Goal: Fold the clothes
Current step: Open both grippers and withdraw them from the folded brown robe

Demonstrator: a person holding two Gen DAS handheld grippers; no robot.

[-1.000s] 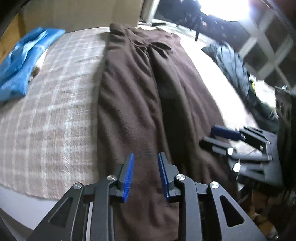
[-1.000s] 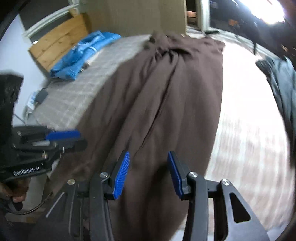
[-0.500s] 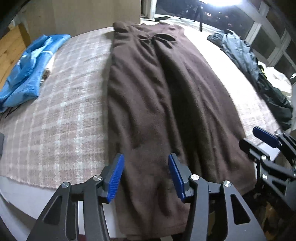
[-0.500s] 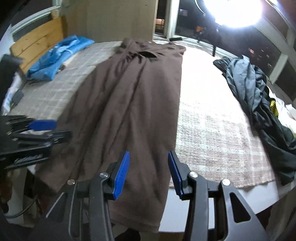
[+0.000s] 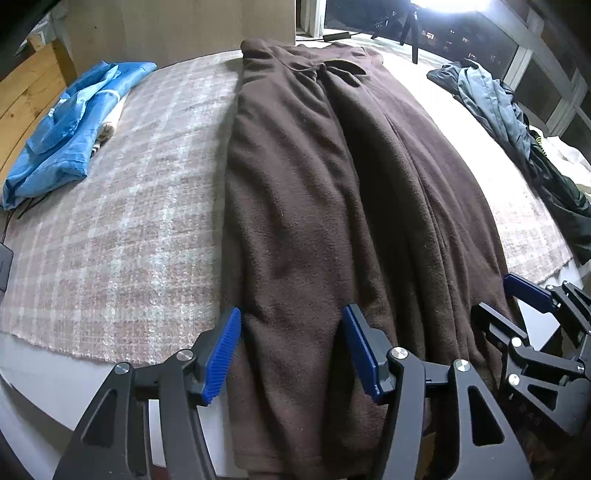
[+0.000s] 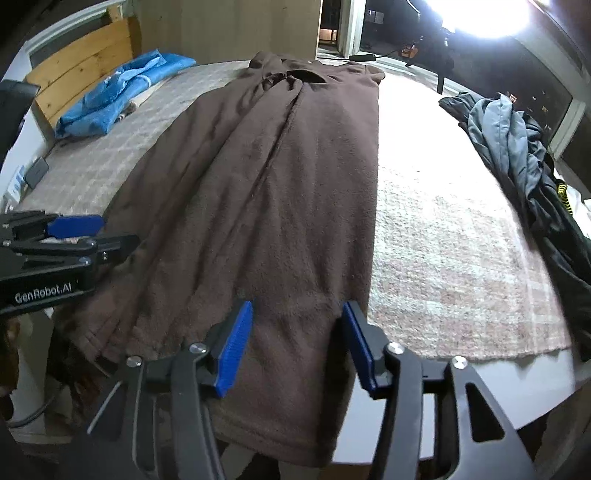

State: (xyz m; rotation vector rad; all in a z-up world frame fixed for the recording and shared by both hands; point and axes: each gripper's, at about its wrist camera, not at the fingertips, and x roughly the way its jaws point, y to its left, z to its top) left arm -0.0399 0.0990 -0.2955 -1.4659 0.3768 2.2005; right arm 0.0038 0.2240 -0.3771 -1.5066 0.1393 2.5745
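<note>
A long brown fleece garment (image 5: 317, 192) (image 6: 280, 192) lies lengthwise on the checked bedspread (image 5: 122, 236), its collar at the far end and its hem hanging over the near edge. My left gripper (image 5: 291, 350) is open above the hem's left part, nothing between its blue pads. My right gripper (image 6: 297, 345) is open above the hem's right part, also holding nothing. In the left wrist view the right gripper (image 5: 513, 306) shows at the lower right. In the right wrist view the left gripper (image 6: 88, 236) shows at the left edge.
A crumpled blue cloth (image 5: 77, 129) (image 6: 125, 92) lies at the bed's far left by a wooden headboard (image 6: 81, 70). A heap of dark and grey clothes (image 5: 517, 122) (image 6: 528, 158) sits along the right side. A bright lamp (image 6: 491, 18) glares at the back.
Both grippers drew back toward the hem end of the garment, so more of the bed shows. The left jaws have spread wider; the right stayed open.
</note>
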